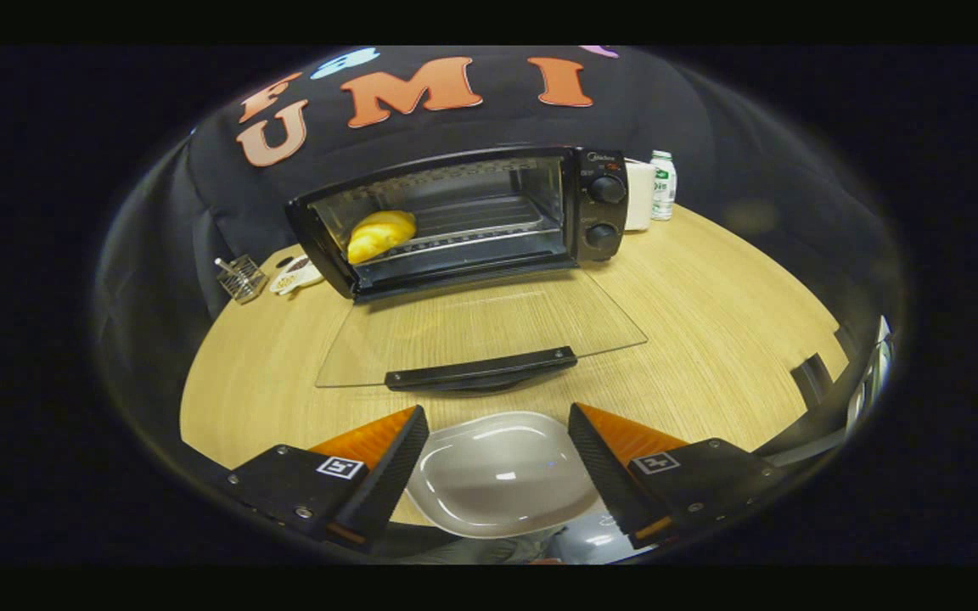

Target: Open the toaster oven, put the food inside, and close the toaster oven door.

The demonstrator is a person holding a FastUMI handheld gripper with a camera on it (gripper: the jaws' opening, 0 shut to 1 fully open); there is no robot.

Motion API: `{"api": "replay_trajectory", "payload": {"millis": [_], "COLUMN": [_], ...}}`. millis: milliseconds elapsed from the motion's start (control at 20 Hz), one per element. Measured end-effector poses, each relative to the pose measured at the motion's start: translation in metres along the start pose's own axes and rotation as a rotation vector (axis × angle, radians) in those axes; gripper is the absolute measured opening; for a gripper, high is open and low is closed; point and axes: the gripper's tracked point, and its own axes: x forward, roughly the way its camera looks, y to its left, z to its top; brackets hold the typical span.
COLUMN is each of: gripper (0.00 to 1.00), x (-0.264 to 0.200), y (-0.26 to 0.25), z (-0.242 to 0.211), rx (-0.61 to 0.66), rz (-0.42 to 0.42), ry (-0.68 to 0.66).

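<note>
Oven opened and loaded: croissant (381, 234) is seen on the rack at the left of the toaster oven (463, 219), glass door (480, 333) is folded flat on the worktop (710, 322), jaws of the gripper (493, 462) are spread empty above a white plate (502, 475), so only door closing is left.

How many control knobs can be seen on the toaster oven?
2, both on the toaster oven's right panel: the upper knob and the lower knob directly beneath it. The open gripper frames a white plate.
</note>
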Motion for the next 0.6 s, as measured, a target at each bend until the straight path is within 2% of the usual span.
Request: {"api": "replay_trajectory", "payload": {"millis": [350, 600], "gripper": [0.99, 0.99], "x": [0.033, 0.03], "y": [0.008, 0.014], "z": [0.006, 0.009], "rx": [-0.069, -0.073], "rz": [0.003, 0.012], "ry": [0.017, 0.009]}}
